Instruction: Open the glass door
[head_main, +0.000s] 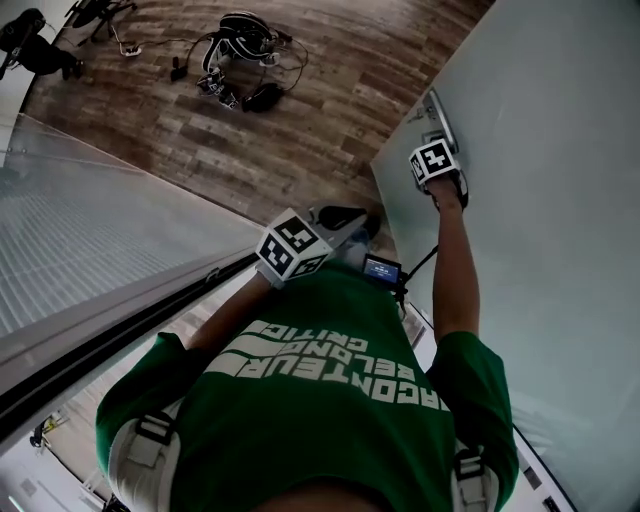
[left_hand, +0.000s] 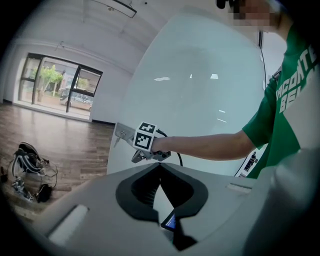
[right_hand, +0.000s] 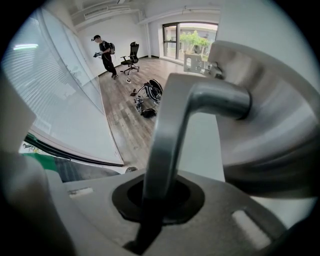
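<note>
Only its own view shows right hand-held gripper (right_hand: 156, 196) clamped on door handle (right_hand: 172, 125).

Right gripper (right_hand: 159, 192) clamped, left gripper (left_hand: 160, 169) closed.

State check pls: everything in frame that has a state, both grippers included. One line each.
right gripper: shut on the door handle.
left gripper: shut, nothing held, clear of the door.
door handle: gripped by the right gripper.
glass door: open, swung away from the glass partition.
</note>
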